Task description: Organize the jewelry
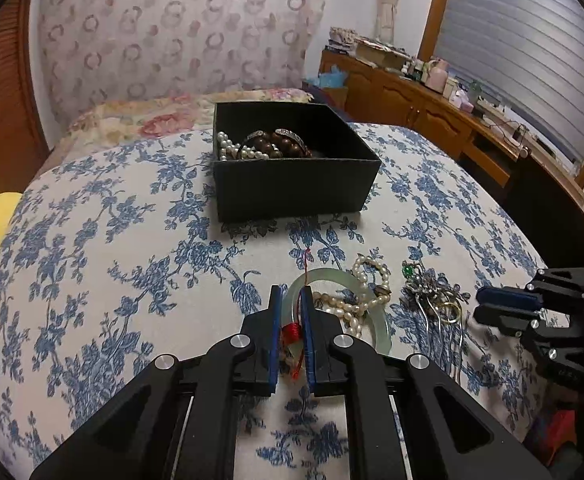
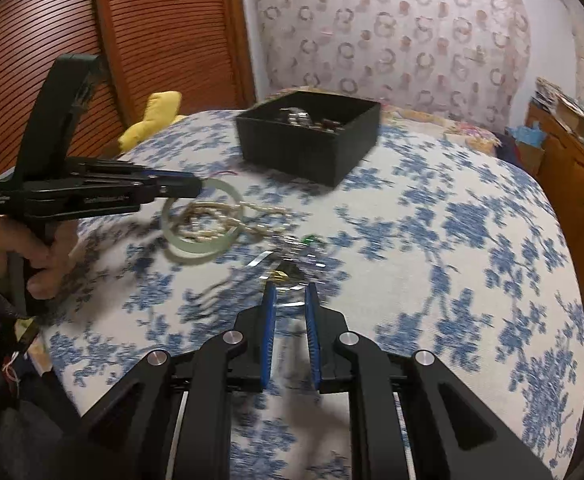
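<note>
- My left gripper (image 1: pixel 292 292) is clamped on the near rim of the pale green bangle (image 1: pixel 379 320), which lies on the blue-flowered bedspread (image 1: pixel 92 240) with a red thread (image 1: pixel 292 334) tied to it.
- A pearl strand (image 1: pixel 355 308) lies heaped across the bangle.
- Just right of it sits a silver hair ornament (image 1: pixel 431 292) with a green stone.
- My right gripper (image 2: pixel 290 292) hovers at it, pads slightly apart, gripping nothing I can make out.
- The black box (image 1: pixel 292 184) stands beyond, holding pearls and brown beads.
</note>
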Demonstrator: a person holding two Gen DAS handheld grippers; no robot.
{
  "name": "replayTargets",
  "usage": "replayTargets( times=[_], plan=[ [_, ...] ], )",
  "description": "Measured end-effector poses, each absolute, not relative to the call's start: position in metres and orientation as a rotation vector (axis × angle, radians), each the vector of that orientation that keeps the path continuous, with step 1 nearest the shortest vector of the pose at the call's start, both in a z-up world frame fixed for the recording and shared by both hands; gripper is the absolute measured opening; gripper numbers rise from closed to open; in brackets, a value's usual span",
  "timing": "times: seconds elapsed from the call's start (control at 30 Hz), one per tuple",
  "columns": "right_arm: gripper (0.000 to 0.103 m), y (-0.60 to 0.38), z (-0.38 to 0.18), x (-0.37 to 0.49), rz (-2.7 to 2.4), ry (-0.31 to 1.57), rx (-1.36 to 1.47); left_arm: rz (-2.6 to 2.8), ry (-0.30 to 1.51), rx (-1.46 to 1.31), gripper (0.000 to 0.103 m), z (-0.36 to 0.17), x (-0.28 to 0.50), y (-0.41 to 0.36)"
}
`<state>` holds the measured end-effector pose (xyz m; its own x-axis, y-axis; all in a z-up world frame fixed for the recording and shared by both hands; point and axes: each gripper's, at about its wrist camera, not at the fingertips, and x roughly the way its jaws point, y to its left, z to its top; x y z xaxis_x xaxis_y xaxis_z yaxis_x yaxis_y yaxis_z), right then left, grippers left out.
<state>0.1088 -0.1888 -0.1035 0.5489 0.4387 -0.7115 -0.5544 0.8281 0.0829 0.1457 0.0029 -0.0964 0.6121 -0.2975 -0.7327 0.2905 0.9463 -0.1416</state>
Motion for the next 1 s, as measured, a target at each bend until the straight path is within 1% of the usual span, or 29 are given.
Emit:
replayTargets(
  times=[0.13,0.23,0.43,0.5,0.67,0.77,0.87,0.93,1.0],
  plan=[
    [0.017,-0.176,-0.102,0.111,0.611,0.798,-0.198,-0.348,0.842,-0.023,0.008,-0.098,0.14,0.007],
    [0.023,-0.171,-0.103,0.116,0.608,0.803,-0.22,-0.349,0.843,-0.029,0.008,-0.1,0.138,0.008],
    [0.024,-0.163,-0.109,0.119,0.611,0.828,-0.29,-0.352,0.843,-0.043,0.008,-0.101,0.138,0.011],
    [0.026,-0.161,-0.11,0.119,0.608,0.825,-0.314,-0.354,0.843,-0.042,0.008,-0.101,0.138,0.012],
    [0.026,-0.156,-0.11,0.118,0.608,0.817,-0.37,-0.355,0.843,-0.045,0.008,-0.102,0.137,0.011],
    [0.024,-0.157,-0.109,0.118,0.607,0.822,-0.368,-0.354,0.843,-0.044,0.009,-0.102,0.137,0.011],
    [0.012,-0.158,-0.108,0.116,0.612,0.817,-0.362,-0.353,0.842,-0.046,0.009,-0.103,0.137,0.012],
    [0.0,-0.159,-0.106,0.115,0.617,0.813,-0.352,-0.353,0.842,-0.048,0.008,-0.103,0.137,0.012],
    [0.0,-0.161,-0.106,0.114,0.618,0.814,-0.353,-0.352,0.843,-0.049,0.008,-0.103,0.136,0.013]
  ],
)
